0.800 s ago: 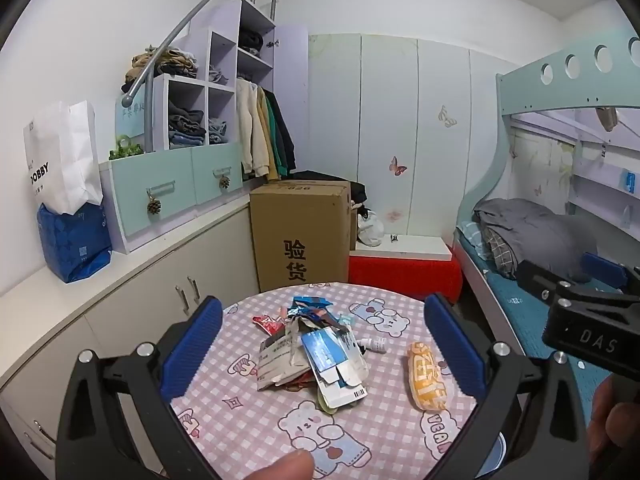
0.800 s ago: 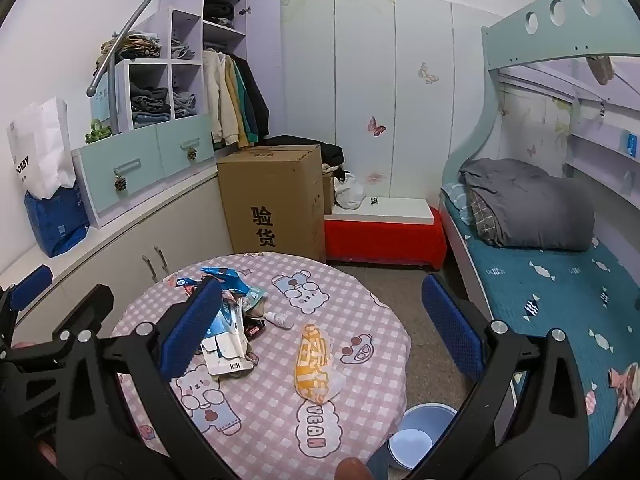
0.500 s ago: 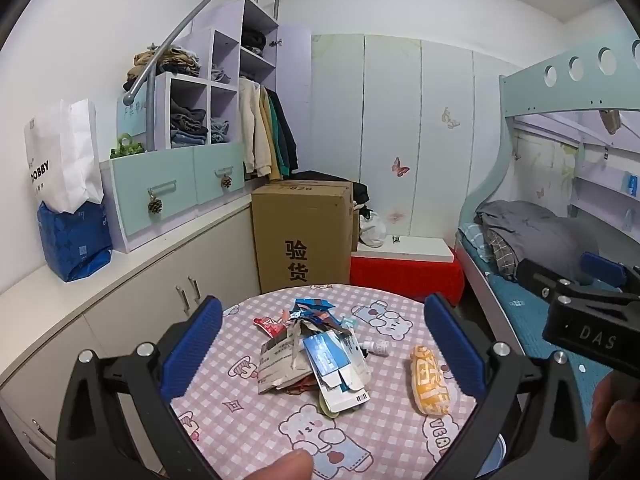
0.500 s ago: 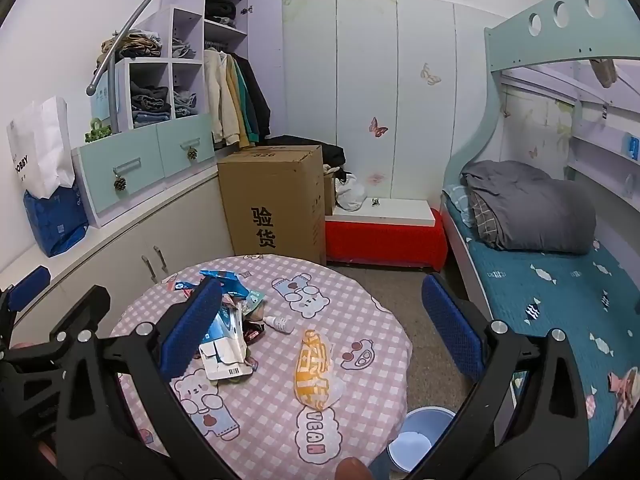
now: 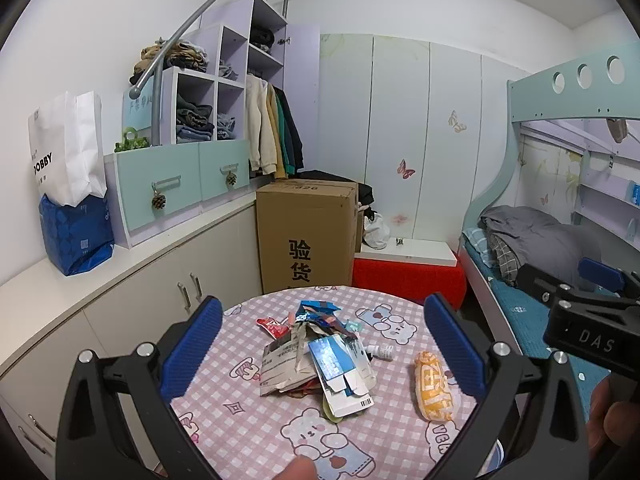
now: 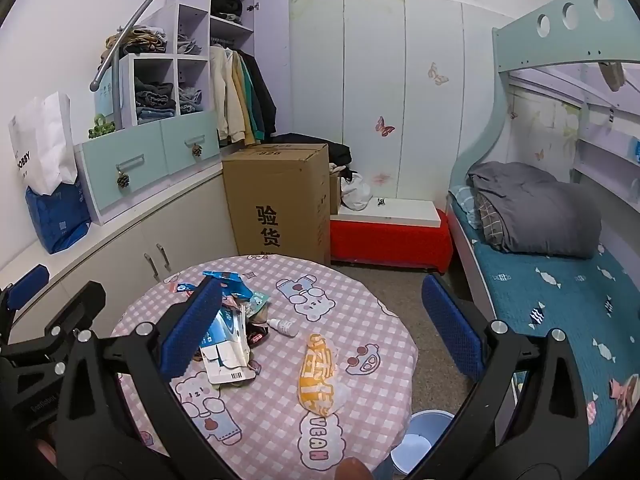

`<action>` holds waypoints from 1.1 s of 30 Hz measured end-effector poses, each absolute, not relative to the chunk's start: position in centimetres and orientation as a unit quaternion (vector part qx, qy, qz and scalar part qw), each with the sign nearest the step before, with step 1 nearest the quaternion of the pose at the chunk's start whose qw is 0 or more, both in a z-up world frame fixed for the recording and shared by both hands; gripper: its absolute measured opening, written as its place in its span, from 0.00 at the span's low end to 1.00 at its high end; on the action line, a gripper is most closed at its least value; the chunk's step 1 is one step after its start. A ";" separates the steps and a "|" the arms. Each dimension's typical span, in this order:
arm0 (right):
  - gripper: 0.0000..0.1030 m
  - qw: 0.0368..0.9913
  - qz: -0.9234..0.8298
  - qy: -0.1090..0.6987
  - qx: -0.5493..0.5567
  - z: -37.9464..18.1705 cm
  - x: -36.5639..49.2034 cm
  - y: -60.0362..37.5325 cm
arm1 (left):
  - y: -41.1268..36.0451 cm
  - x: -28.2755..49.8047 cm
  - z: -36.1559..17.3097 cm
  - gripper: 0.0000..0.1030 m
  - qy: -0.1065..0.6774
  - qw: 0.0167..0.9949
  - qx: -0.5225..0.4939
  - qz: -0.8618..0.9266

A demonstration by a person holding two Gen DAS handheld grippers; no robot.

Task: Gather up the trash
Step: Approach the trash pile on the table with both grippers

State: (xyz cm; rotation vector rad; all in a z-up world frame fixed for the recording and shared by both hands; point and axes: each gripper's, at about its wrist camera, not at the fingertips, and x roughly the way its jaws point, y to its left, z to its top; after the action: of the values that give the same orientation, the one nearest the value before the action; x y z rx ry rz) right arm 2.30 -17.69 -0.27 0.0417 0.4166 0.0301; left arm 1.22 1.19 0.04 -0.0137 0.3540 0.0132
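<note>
A heap of trash [image 5: 320, 354] lies mid-table on the round pink checked table [image 5: 248, 424]: torn cartons, blue and red wrappers, a small white bottle [image 5: 380, 350]. An orange-yellow snack bag [image 5: 434, 386] lies apart to its right. My left gripper [image 5: 324, 344] hovers open above the near side, framing the heap, nothing between its fingers. In the right wrist view the heap [image 6: 228, 332] and the snack bag [image 6: 318, 376] lie below my right gripper [image 6: 320, 328], also open and empty. A blue bin [image 6: 420, 436] stands on the floor by the table's right edge.
A tall cardboard box [image 5: 306, 234] and a red bench [image 5: 408, 276] stand behind the table. White cabinets [image 5: 132, 280] with shelves and bags run along the left wall. A bunk bed [image 6: 552, 272] with a grey blanket fills the right side. Each view shows the other gripper at its edge.
Both views have drifted slightly back and up, so the table and trash sit a little lower and farther. Both grippers stay wide open and empty.
</note>
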 end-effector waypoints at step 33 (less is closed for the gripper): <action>0.95 0.964 0.018 0.264 0.019 -3.3 6.2 -17.7 | 2.1 4.4 -4.3 0.96 0.227 0.974 -0.024 0.012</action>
State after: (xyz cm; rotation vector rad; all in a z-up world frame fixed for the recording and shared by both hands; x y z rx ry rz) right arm 6.20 -17.71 -3.31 0.0390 0.5338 0.0364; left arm 4.38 2.15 -4.28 -0.0478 0.4580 0.0248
